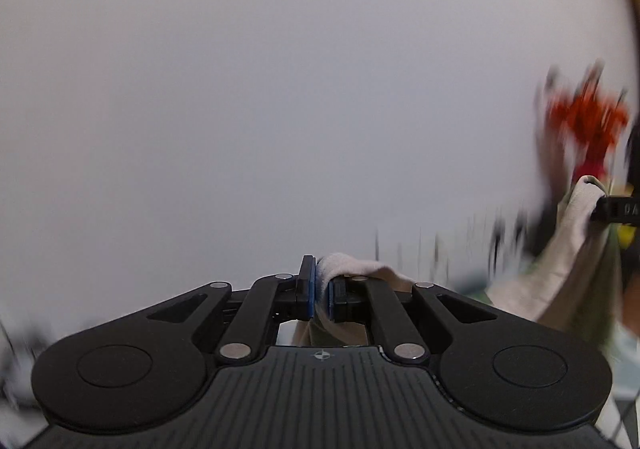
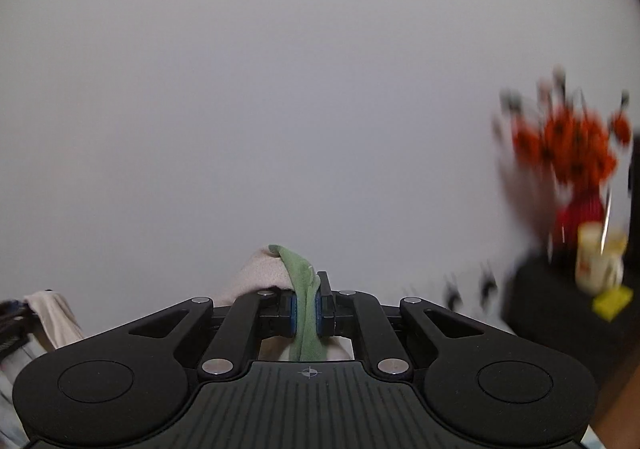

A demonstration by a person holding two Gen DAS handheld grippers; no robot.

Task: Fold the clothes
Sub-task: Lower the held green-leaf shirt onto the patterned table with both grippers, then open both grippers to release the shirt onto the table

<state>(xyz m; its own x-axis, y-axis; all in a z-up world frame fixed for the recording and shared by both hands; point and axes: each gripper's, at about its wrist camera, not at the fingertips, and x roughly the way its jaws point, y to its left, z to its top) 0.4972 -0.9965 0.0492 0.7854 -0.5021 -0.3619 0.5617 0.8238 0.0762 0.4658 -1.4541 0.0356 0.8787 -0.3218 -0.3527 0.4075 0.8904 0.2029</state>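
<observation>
Fabric is pinched in both tools: my left gripper (image 1: 320,297) is clamped on a pale beige edge of the soft beige-and-green cloth garment (image 1: 560,273), and my right gripper (image 2: 307,309) is clamped on its green strip, both raised toward the plain white wall (image 2: 280,89). I judge I hold it by two edge points so it hangs open for a fold. From each pinch the garment drops below the fingers, with a span running between my two tools beside the blurred red-orange flowers (image 2: 568,149).
</observation>
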